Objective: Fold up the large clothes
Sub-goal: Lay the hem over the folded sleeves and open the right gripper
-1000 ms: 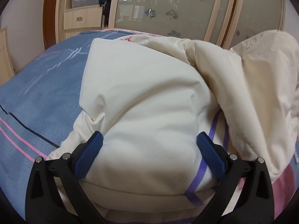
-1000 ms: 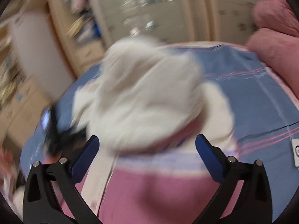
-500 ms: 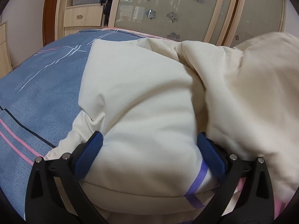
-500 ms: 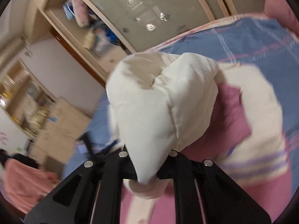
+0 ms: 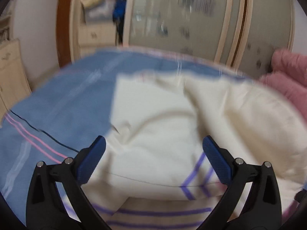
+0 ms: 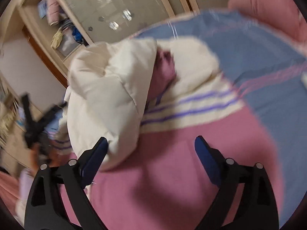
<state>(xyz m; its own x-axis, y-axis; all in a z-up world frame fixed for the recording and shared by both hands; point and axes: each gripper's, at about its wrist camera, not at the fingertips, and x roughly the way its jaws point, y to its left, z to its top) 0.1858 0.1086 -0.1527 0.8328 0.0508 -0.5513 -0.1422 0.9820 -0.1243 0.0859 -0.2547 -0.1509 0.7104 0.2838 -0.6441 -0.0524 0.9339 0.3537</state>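
A large padded garment, cream (image 5: 168, 122) with purple stripes and a pink part (image 6: 172, 172), lies on the blue bed sheet (image 5: 63, 103). In the left wrist view my left gripper (image 5: 153, 153) is open just above its near cream fold, holding nothing. In the right wrist view my right gripper (image 6: 151, 149) is open over the pink part; a cream flap (image 6: 107, 95) is folded over and lies by its left finger (image 6: 94, 159). The left gripper shows blurred at the left there (image 6: 32, 126).
A wardrobe with frosted sliding doors (image 5: 191, 19) and open shelves (image 5: 96, 19) stands behind the bed. Pink pillows (image 5: 287, 72) lie at the right of the bed. A wooden cabinet (image 5: 11, 76) is at the left. Both views are motion-blurred.
My right gripper was shut on the cream flap half a second ago; it has let go and is open, with the flap laid over. My left gripper has drawn back from the fold.
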